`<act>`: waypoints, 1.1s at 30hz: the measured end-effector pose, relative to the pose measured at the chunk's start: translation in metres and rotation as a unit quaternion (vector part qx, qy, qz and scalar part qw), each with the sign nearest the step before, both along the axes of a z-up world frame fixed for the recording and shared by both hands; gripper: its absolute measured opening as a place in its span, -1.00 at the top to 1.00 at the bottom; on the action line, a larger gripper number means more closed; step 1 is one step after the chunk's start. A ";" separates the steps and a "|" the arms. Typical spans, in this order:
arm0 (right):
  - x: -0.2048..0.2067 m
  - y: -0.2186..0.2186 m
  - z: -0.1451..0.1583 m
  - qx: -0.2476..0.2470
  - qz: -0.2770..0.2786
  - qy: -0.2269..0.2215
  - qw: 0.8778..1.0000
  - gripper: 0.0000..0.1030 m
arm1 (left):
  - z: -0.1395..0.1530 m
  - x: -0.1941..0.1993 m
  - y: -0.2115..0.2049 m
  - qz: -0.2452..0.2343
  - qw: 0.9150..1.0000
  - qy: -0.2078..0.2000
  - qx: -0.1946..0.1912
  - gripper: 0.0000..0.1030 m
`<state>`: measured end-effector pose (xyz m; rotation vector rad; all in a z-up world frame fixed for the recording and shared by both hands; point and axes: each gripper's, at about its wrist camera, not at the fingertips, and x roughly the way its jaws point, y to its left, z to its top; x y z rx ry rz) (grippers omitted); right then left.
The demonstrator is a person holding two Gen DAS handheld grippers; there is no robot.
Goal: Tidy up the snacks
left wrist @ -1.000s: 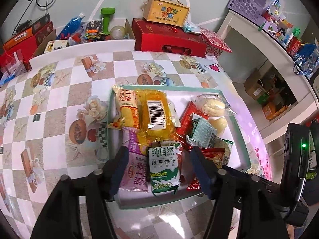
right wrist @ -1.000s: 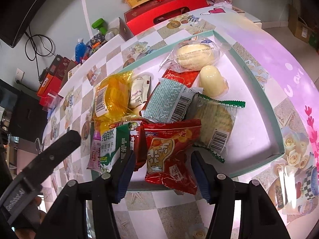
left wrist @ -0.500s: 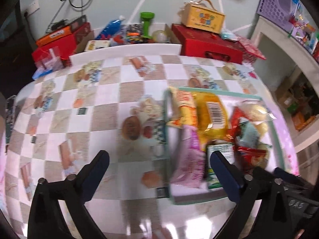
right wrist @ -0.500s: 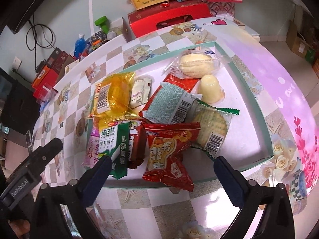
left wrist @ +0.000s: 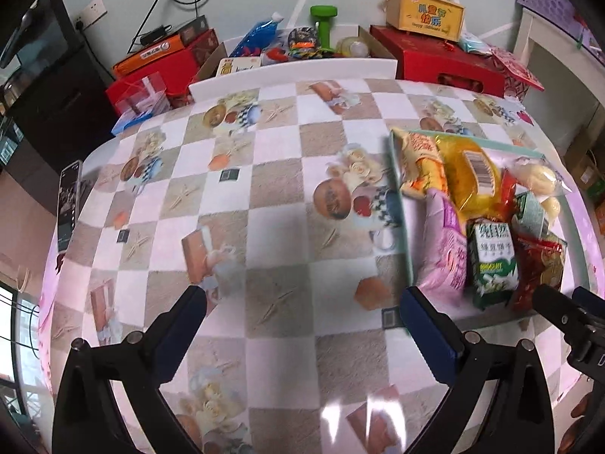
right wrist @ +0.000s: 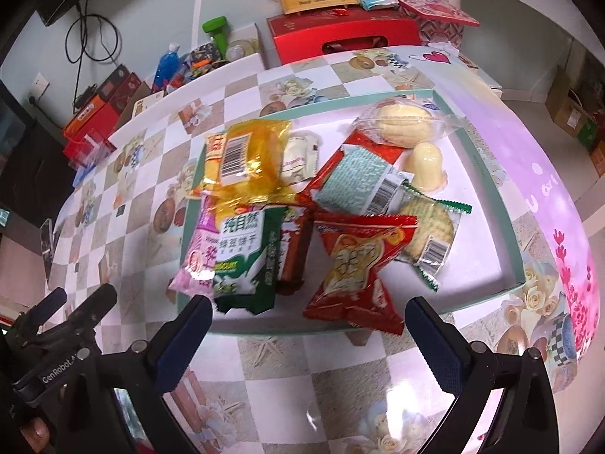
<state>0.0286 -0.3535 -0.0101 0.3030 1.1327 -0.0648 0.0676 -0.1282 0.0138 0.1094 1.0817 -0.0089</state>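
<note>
Left wrist view: left hand-held gripper (left wrist: 302, 304) now spread wide with nothing between the fingers, hanging over bare checkered table (left wrist: 264, 196); a second ago it sat half-closed around the green-and-white biscuit pack (left wrist: 491, 261), jaws have just been opening. View has swung left, so the tray (left wrist: 401, 227) of snacks now sits at the right edge (was centred). Pink packet (left wrist: 444, 253) lies just left of the biscuit pack, yellow packet (left wrist: 469, 174) behind them, all in the tray.

Right wrist view: right hand-held gripper (right wrist: 308, 316) also spread wide and empty, jaws just opened too; a second ago they stood close on either side of the red snack bag (right wrist: 357, 265). That bag lies in the tray's near edge, slightly overhanging (untouched now). Left tool's black body (right wrist: 56, 325) shows at lower left, further from the tray than before.
</note>
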 end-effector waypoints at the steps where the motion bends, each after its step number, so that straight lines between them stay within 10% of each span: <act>1: -0.001 0.002 0.001 -0.001 0.001 0.000 1.000 -1.00 | 0.000 -0.002 0.003 0.006 1.000 0.001 0.000 -0.97; 33: -0.048 0.065 -0.016 -0.051 0.032 -0.005 0.998 -1.00 | -0.003 -0.051 0.042 0.022 1.000 0.008 0.018 -0.97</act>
